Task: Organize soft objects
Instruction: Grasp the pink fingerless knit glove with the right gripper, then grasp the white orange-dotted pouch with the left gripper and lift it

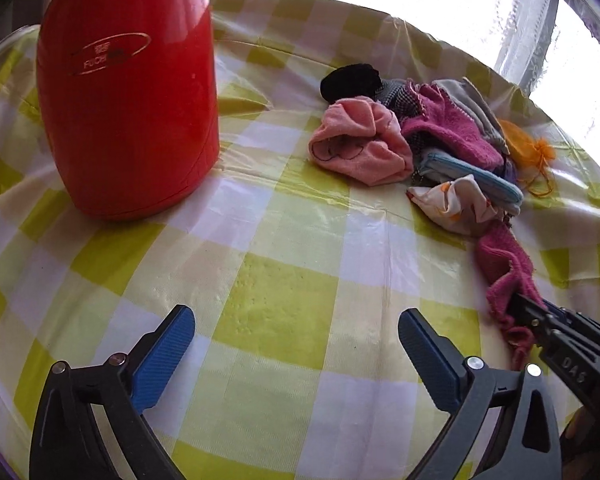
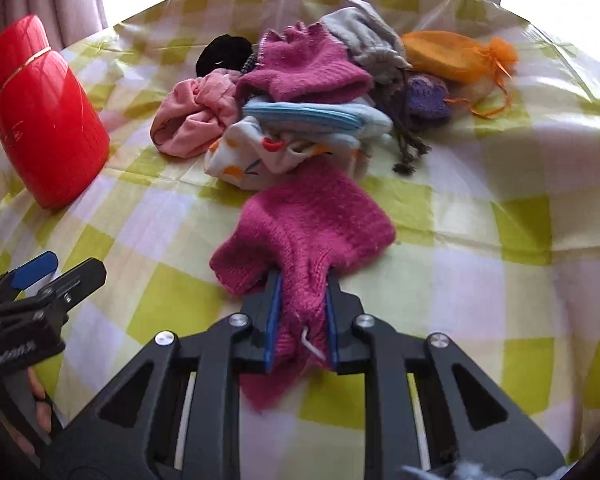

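A magenta knitted piece (image 2: 312, 220) lies on the checked tablecloth in front of a pile of soft things (image 2: 300, 92). My right gripper (image 2: 300, 304) is shut on its near end, blue pads pressing the knit from both sides. The same piece (image 1: 504, 264) and the right gripper (image 1: 536, 316) show at the right of the left wrist view. My left gripper (image 1: 296, 324) stands wide open over bare cloth, nothing between its fingers. The pile holds a pink cloth (image 1: 360, 140), another magenta knit (image 2: 304, 64), a light blue pouch (image 2: 320, 116), a white patterned cloth (image 2: 260, 156) and an orange mesh bag (image 2: 460, 56).
A tall red flask (image 1: 128, 92) stands on the yellow-and-white checked tablecloth (image 1: 284, 280) to the left of the pile. A black soft item (image 1: 352, 80) and a grey drawstring pouch (image 2: 368, 40) lie at the pile's back. A bright window with curtains is behind the table.
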`<state>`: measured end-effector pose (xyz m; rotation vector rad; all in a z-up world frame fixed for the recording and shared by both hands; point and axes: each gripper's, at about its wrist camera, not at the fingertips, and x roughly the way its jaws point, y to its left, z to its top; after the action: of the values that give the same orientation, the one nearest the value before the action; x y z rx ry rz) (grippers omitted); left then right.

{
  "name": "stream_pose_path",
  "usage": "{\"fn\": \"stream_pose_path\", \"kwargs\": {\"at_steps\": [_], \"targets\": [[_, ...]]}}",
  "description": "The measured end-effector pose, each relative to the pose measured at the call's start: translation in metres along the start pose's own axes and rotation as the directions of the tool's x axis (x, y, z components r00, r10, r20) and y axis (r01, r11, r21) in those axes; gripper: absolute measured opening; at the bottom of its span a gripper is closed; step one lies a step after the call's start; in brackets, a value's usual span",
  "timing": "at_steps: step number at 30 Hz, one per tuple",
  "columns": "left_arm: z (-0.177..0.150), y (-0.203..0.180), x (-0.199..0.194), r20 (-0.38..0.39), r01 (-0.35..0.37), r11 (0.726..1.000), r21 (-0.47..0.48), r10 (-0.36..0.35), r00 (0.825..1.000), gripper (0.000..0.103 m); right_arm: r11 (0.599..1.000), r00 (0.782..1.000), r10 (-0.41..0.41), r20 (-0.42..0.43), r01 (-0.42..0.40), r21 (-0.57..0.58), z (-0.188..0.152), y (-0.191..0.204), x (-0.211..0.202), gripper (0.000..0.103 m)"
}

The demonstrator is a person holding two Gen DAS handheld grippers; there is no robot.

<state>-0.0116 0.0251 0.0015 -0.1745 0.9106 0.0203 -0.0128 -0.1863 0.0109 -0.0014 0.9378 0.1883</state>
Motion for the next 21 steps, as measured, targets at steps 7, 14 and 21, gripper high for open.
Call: {"fn": "stream_pose_path", "kwargs": {"at_steps": [7,14,21], "targets": [[0.025,-0.062,0.02,-0.042,0.109,0.987,0.115,-0.105,0.994,0.103,0.989,0.999,-0.045,0.03,0.04,0.143,-0.045,-0.078,-0.04,0.023],[0.061,-0.116,0.061,-0.043,0.088,0.953,0.291,-0.079,0.996,0.102,0.992,0.996,-0.079,0.049,0.074,0.107,-0.048,-0.07,-0.044,0.024],[0.032,-0.118,0.021,-0.081,0.223,0.897,0.38,-0.208,0.975,0.024,0.99,0.997,-0.051,0.054,0.044,0.131,-0.047,-0.073,-0.041,0.024]]}}
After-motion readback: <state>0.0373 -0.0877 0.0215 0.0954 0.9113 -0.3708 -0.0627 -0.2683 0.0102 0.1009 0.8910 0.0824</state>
